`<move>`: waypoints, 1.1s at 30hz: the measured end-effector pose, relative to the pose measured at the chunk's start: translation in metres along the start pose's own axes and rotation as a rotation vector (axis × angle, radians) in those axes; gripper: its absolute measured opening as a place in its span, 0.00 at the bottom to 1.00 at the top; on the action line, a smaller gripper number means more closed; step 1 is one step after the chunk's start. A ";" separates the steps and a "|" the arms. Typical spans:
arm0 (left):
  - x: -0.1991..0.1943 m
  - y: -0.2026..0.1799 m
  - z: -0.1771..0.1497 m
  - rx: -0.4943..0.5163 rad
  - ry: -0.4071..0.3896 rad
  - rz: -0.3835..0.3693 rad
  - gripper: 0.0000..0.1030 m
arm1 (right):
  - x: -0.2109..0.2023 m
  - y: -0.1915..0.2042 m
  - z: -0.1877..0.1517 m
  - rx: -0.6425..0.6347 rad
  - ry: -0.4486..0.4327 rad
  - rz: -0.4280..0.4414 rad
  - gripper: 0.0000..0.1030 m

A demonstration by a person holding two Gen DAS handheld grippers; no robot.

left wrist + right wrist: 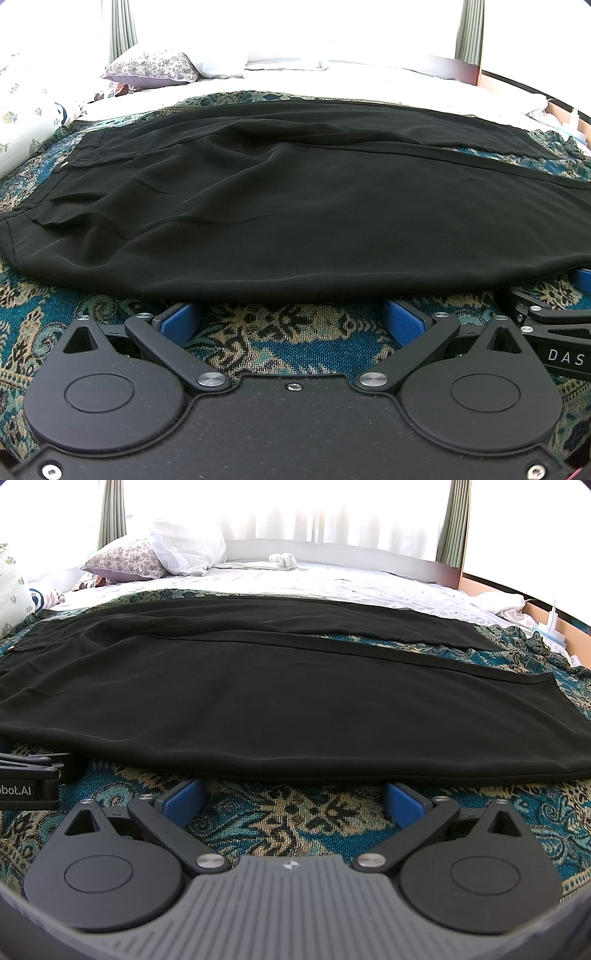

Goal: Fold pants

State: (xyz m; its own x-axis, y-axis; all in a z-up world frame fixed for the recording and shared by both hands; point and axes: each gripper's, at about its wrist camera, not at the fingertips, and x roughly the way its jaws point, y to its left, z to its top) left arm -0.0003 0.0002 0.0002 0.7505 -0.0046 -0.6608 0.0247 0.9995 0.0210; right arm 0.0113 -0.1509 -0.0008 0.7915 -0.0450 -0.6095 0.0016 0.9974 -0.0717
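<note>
Both grippers spread — left gripper (291, 312), right gripper (293, 792); pants (295, 206) flat on paisley bedspread (288, 332).

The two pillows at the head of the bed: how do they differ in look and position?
The floral pillow carries a small dark flower print with a lilac edge; the white pillow is plain and crumpled. The floral pillow lies lower and further left; the white pillow leans partly over its right end, nearer the curtains. Both sit far beyond the black pants, untouched by either claw.

Patterned bedspread (280, 332) under black pants (295, 206)
</note>
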 end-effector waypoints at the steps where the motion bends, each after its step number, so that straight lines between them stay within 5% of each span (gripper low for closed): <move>1: 0.000 0.000 0.000 0.000 0.000 0.000 1.00 | 0.000 0.000 0.000 0.000 0.000 0.000 1.00; 21: 0.000 -0.003 0.000 0.009 0.000 0.013 1.00 | -0.001 0.000 0.000 0.001 0.006 -0.004 1.00; 28: -0.009 -0.004 0.000 0.005 0.013 0.008 1.00 | 0.005 0.004 0.017 0.013 0.106 -0.032 1.00; 33: -0.023 0.004 0.012 0.036 0.052 -0.065 1.00 | 0.000 -0.003 0.032 0.028 0.190 0.005 1.00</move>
State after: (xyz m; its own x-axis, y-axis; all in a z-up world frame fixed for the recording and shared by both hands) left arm -0.0092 0.0043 0.0246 0.7116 -0.0667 -0.6994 0.0964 0.9953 0.0032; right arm 0.0310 -0.1521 0.0244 0.6615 -0.0468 -0.7485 0.0164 0.9987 -0.0480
